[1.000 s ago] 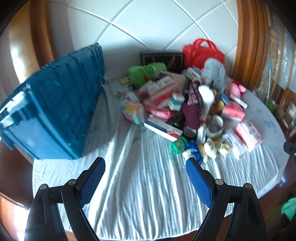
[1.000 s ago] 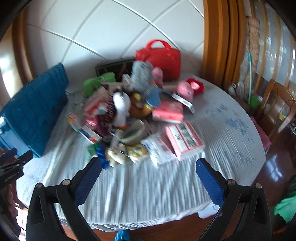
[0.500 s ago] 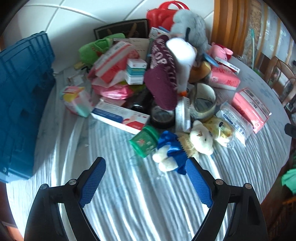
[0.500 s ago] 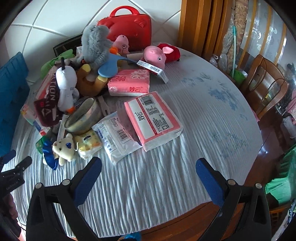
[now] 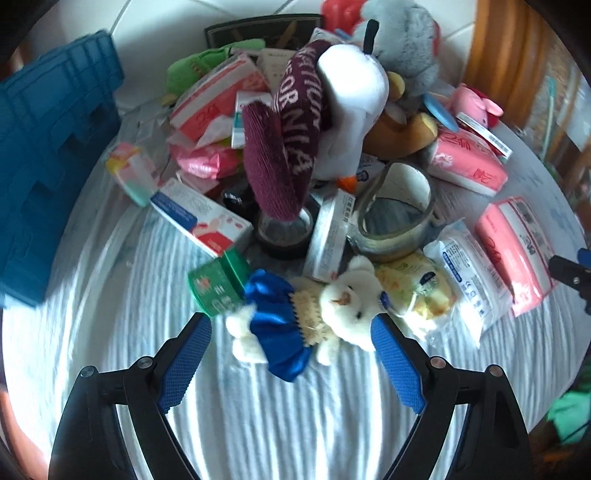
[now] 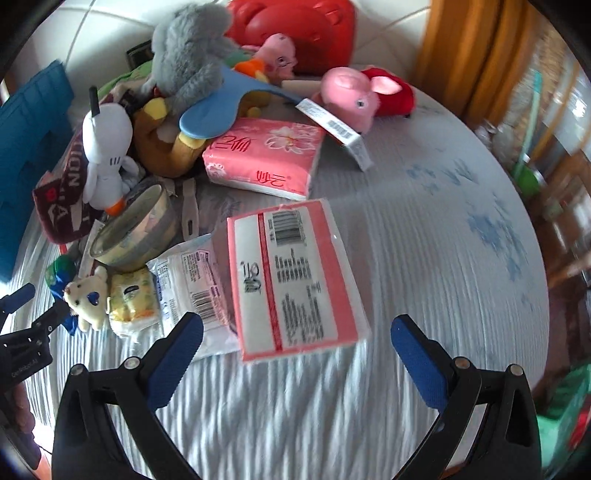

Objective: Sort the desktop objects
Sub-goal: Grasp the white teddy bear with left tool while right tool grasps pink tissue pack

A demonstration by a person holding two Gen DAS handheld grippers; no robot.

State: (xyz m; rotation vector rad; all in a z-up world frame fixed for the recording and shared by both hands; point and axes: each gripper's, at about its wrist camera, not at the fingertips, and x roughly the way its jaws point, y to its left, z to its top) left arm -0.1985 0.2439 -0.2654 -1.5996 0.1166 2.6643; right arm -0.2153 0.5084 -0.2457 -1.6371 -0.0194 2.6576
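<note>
Now the left hand-held gripper (image 5: 291, 332) gapes around the teddy bear (image 5: 325, 314).

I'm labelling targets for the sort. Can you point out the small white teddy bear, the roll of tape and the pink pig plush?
small white teddy bear (image 5: 345, 301): left wrist view, on its face.
roll of tape (image 5: 395, 242): left wrist view, on the outer band.
pink pig plush (image 6: 347, 94): right wrist view, on its head.

White tiled wall (image 5: 155, 14) behind round clothed table (image 6: 424, 206).
</note>
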